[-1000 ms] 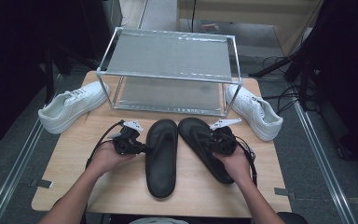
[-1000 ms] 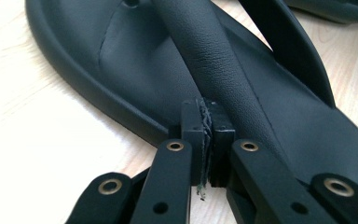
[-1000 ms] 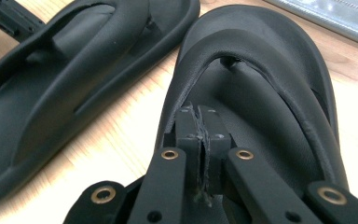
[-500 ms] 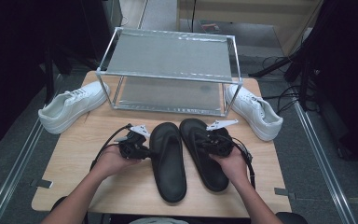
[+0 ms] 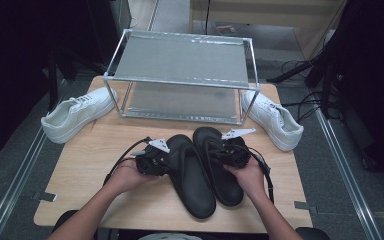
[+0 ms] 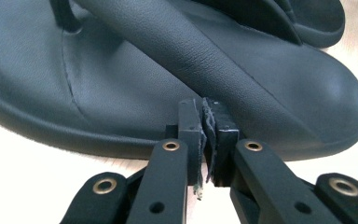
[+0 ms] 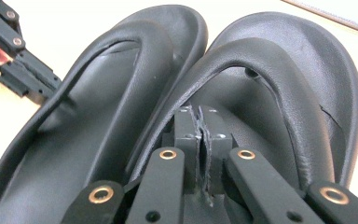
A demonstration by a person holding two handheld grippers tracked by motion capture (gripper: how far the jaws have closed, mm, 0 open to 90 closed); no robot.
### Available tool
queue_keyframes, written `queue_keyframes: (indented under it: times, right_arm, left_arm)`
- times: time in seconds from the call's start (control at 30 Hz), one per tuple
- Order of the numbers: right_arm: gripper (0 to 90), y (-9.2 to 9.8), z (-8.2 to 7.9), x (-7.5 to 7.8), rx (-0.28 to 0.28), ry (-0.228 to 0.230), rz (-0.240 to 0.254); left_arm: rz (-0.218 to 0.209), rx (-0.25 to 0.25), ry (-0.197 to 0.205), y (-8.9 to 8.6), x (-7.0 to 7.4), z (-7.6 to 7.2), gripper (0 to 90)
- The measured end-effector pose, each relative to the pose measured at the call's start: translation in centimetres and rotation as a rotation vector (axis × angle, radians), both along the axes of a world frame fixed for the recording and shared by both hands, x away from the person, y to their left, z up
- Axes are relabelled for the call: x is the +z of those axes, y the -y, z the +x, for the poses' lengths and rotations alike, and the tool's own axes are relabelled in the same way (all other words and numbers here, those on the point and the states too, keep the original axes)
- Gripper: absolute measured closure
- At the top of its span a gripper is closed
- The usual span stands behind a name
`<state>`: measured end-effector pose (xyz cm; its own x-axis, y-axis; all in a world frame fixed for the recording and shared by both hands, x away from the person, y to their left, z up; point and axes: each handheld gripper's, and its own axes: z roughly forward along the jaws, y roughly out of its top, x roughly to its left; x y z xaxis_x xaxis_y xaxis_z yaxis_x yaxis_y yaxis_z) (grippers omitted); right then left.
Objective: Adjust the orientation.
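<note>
Two black flip-flop sandals lie side by side on the wooden table (image 5: pixel 80 165). The left sandal (image 5: pixel 192 182) (image 6: pixel 121 84) (image 7: pixel 98 121) touches the right sandal (image 5: pixel 227 192) (image 6: pixel 307 18) (image 7: pixel 317 93) at the toe end. My left gripper (image 5: pixel 172 160) (image 6: pixel 204 105) (image 7: pixel 56 91) sits at the left sandal's outer side with its tips against the strap edge. Its jaws have just been opening a hair, the pads are still almost together, and nothing shows between them. My right gripper (image 5: pixel 215 150) (image 7: pixel 200 114) is shut, its tips under the right sandal's strap arch.
A two-level metal shelf rack (image 5: pixel 180 60) stands at the back of the table. One white sneaker (image 5: pixel 75 115) lies left of it and another white sneaker (image 5: pixel 275 117) lies to its right. Metal rails run along both sides of the table.
My left hand and gripper have moved right, and the left sandal has slid with them until it lies against the right sandal. The right hand has stayed put.
</note>
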<state>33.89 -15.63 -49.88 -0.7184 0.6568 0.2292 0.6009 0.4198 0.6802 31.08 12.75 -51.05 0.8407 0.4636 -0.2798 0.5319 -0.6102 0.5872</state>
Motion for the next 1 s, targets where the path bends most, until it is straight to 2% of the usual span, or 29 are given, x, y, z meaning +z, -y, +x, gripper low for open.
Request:
queue_keyframes:
  times: [0.17,0.3,0.43,0.5,0.57,0.6,0.67,0.7,0.73,0.8,0.83,0.87,1.0]
  right_arm:
    - [88.4,0.0,0.0,0.0,0.0,-0.002,0.002]
    - [86.1,0.2,-0.1,0.0,-0.009,0.004,0.008]
    - [84.1,0.7,-0.4,0.0,-0.031,0.01,0.043]
    - [80.3,1.2,-0.8,0.4,-0.046,0.022,0.072]
    - [78.2,1.3,-0.9,0.6,-0.044,0.03,0.086]
    - [75.0,1.5,-1.1,0.8,-0.043,0.033,0.095]
    - [66.2,1.8,-1.7,1.0,-0.032,0.054,0.119]
    - [66.2,1.8,-1.7,1.0,-0.032,0.054,0.119]
    - [61.4,1.9,-2.1,1.1,-0.03,0.056,0.134]
    - [59.5,2.0,-2.4,1.1,-0.033,0.055,0.144]
    - [57.3,2.0,-2.6,1.0,-0.028,0.071,0.15]
    - [54.8,2.1,-3.2,1.0,-0.017,0.106,0.146]
    - [51.1,1.9,-4.3,1.2,-0.024,0.12,0.137]
  left_arm:
    - [-0.005,0.004,-0.008,0.1,0.0,0.0,86.5]
    - [-0.016,0.008,-0.023,-0.2,0.0,0.3,81.8]
    - [-0.03,0.033,-0.001,-0.7,0.4,0.2,78.0]
    - [-0.062,0.055,0.005,-1.4,0.8,0.4,73.1]
    - [-0.065,0.063,0.012,-1.7,0.8,0.5,70.5]
    - [-0.07,0.067,0.012,-1.9,0.9,0.5,70.5]
    - [-0.07,0.084,0.023,-2.5,1.1,0.7,64.6]
    - [-0.07,0.084,0.023,-2.5,1.1,0.7,62.2]
    - [-0.064,0.099,0.041,-2.7,1.3,0.7,59.7]
    - [-0.067,0.102,0.052,-2.9,1.4,0.8,58.2]
    - [-0.073,0.11,0.054,-3.0,1.5,0.9,56.5]
    - [-0.08,0.118,0.051,-3.2,1.6,1.0,53.4]
    - [-0.081,0.128,0.056,-3.5,1.7,1.1,48.8]
